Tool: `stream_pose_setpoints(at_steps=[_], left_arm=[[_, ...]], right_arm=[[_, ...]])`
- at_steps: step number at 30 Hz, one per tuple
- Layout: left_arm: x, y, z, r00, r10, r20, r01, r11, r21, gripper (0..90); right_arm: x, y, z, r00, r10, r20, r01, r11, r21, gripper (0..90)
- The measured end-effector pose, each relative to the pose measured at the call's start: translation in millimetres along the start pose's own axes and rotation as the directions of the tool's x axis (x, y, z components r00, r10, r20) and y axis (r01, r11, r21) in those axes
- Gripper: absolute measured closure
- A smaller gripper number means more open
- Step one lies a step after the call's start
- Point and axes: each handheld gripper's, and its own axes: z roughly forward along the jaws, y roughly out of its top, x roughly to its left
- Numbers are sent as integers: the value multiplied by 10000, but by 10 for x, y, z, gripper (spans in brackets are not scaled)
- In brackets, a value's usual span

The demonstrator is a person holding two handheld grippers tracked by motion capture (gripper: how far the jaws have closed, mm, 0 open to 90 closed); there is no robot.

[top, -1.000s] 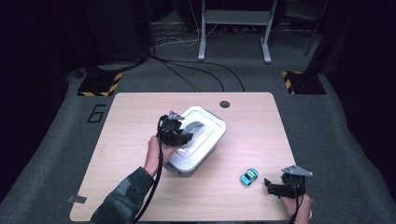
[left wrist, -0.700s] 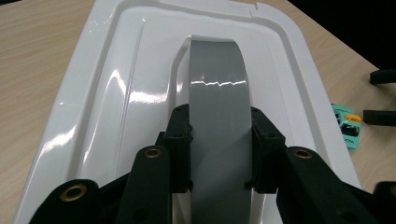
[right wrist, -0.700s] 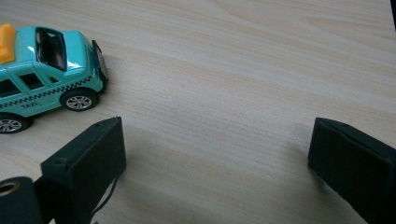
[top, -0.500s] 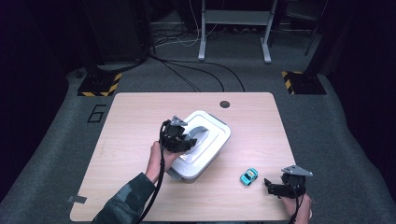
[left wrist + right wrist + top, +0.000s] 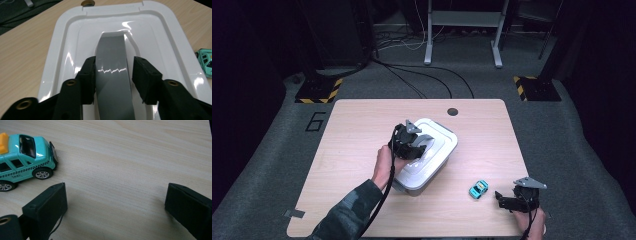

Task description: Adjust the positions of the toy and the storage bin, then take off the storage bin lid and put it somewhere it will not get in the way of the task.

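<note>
High view: on the bench (image 5: pixel 352 130), the left tool (image 5: pixel 414 145) straddles the white bin's (image 5: pixel 439 150) grey handle (image 5: pixel 113 82), its jaws not quite clamped. The toy taxi (image 5: pixel 478 188) sits just left of the wide-open right tool (image 5: pixel 502 201).

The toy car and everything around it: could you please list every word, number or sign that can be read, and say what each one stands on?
"TAXI" – small dark letters on the side door of the teal toy car, above its checkered stripe, in the right gripper view.
"6" – large dark numeral on the grey floor by the table's far left corner, in the high view.
The white box lid and its grey handle carry no text.
</note>
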Motion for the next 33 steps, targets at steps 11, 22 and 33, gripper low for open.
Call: stream_pose_setpoints(at_steps=[11,22,33], left_arm=[[77,31,-54,10000,-29,-22,29,9998,-172,670],[99,130,-315,9999,50,-100,-58,9968,-801,671],[261,164,-509,9995,28,-330,-63,9941,-1079,670]], right_arm=[[0,0,-1,10000,6,-4,-6,10000,1,37],[1,0,-1,10000,12,-2,-12,10000,-1,37],[3,0,0,10000,13,10,-13,10000,-5,37]])
